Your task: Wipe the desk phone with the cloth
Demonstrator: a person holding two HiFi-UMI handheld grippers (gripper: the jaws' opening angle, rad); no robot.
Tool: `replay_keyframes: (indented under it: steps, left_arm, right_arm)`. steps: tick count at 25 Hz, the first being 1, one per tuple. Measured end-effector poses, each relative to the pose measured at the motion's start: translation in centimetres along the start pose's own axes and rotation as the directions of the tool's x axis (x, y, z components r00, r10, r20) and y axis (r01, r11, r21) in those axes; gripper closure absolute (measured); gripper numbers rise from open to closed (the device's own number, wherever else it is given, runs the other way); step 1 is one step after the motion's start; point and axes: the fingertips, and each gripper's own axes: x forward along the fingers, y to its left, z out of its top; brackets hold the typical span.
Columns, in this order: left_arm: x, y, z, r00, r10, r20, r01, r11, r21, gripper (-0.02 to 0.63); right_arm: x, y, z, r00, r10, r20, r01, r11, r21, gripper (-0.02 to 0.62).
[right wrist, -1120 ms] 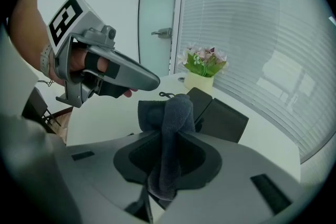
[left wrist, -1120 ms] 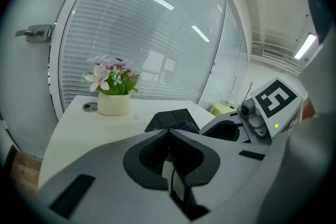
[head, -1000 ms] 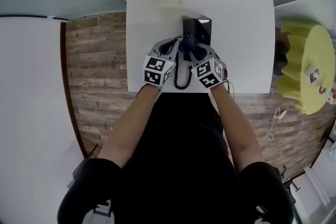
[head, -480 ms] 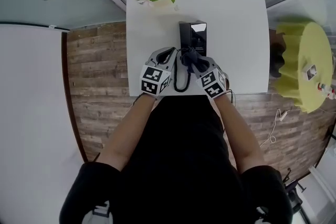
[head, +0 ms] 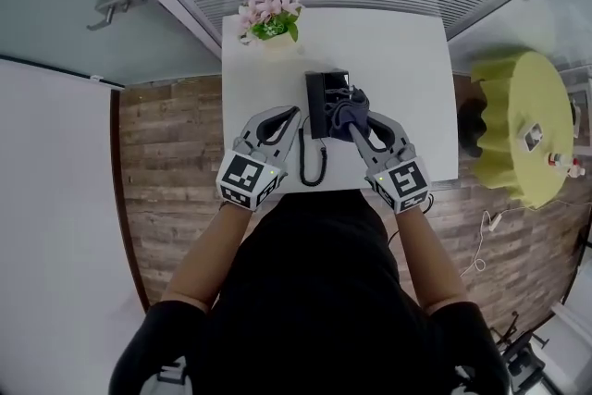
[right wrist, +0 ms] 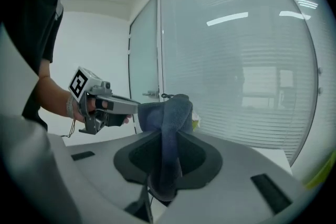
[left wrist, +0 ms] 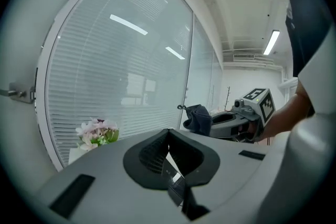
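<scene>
The dark blue cloth (head: 344, 113) is clamped between the closed jaws of the right hand-held gripper (head: 354, 127), its bunched end projecting past the tips and over the black desk phone (head: 322, 97). The phone is set on the white table (head: 407, 60), just ahead of both hand-held grippers. The left hand-held gripper (head: 294, 114) is held beside the phone, jaws drawn together on nothing. Pink flowers (head: 266, 11) are seen well beyond it.

The head view looks steeply down from above onto the desk (head: 407, 60). The left gripper view, close behind its jaws, faces level toward the right hand-held gripper (left wrist: 214, 122). The right gripper view faces back toward the left hand-held gripper (right wrist: 134, 107). All three views share the cloth (head: 344, 113).
</scene>
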Motion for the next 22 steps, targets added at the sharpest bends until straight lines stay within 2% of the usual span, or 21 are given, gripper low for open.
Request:
replay_keyframes:
  steps: [4,9,14,22]
  left_arm:
    - [-1.2,-1.4,4.1,0.997,-0.031,0.068,0.028,0.999,0.038,0.595]
    - [-2.5,-2.7,7.4,0.988,-0.056,0.147,0.049,0.998,0.05,0.595]
    - [-2.5,-3.3,8.3,0.984,-0.048,0.174,0.036,0.997,0.07,0.595]
    - [-2.2,-4.2,8.9,0.981,-0.065,0.182,0.049,0.994,0.094,0.595]
  right_arm:
    - [-2.2,0.6,4.9,0.993,0.016,0.119,-0.015,1.0,-0.004,0.506]
    - [-3.8,1.5,9.2,0.978,0.032,0.207,-0.026,0.999,-0.03,0.506]
    - [-4.1,1.6,10.9,0.968,0.026,0.251,-0.023,1.0,-0.015,0.506]
    - [-3.8,2.0,11.6,0.964,0.029,0.264,-0.015,0.999,-0.052,0.506]
